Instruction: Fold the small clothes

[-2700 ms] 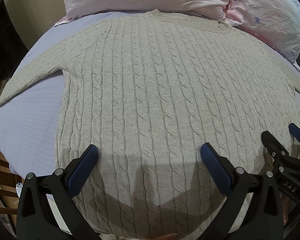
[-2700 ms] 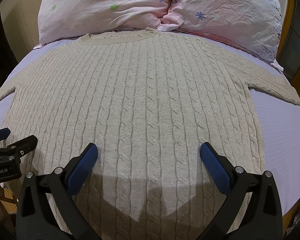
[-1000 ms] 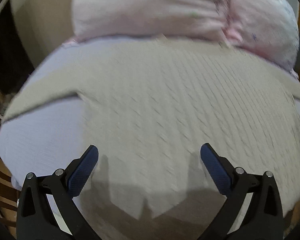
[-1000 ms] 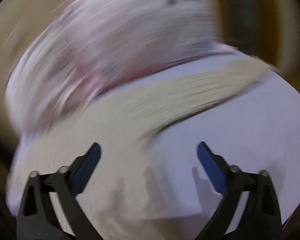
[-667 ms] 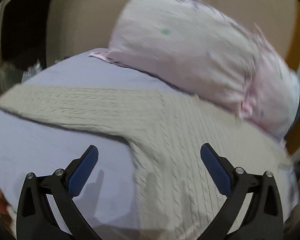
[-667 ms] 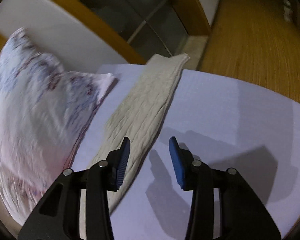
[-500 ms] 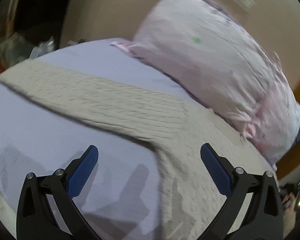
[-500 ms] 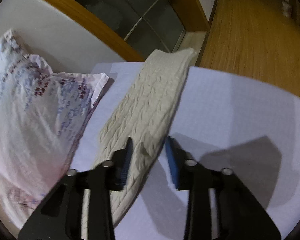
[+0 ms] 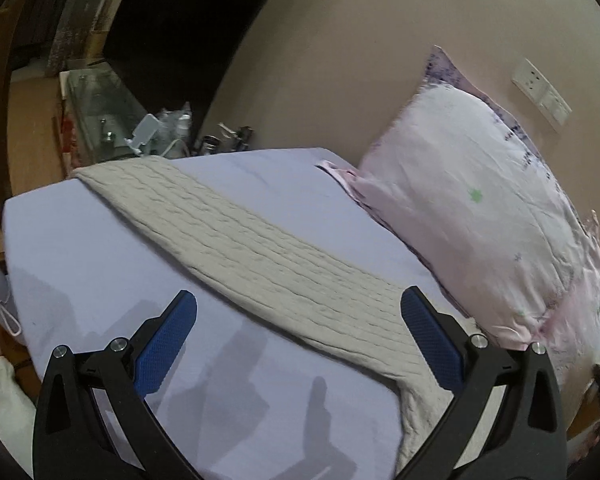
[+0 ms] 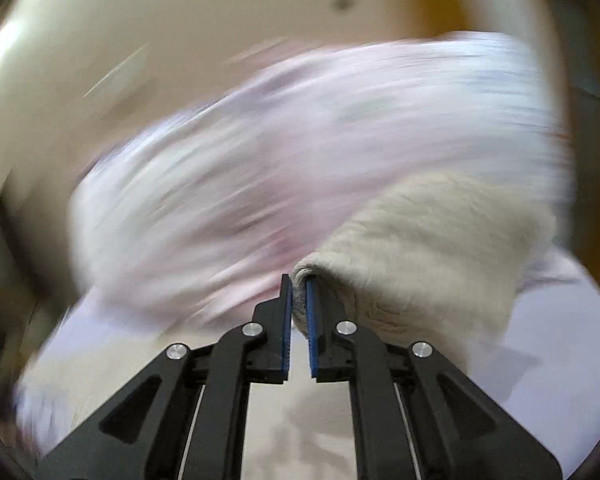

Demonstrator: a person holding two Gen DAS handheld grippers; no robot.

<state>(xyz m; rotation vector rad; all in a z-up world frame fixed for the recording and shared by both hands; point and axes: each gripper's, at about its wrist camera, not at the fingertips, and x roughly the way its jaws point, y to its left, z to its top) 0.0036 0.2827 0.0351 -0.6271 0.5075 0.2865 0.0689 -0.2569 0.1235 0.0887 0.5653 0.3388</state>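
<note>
Swung away from the sweater's body since the earlier frame, the left gripper now hangs spread wide above the sweater's left sleeve, which lies flat across the lavender sheet, beside the pink pillow. From the right wrist, the right gripper is clenched on the right sleeve, lifted before the blurred pillow.

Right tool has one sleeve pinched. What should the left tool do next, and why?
Probably ease the left tool down to pinch the other sleeve. Its jaws are wide open with that sleeve lying flat on the sheet, while the right tool is shut on knit.
</note>
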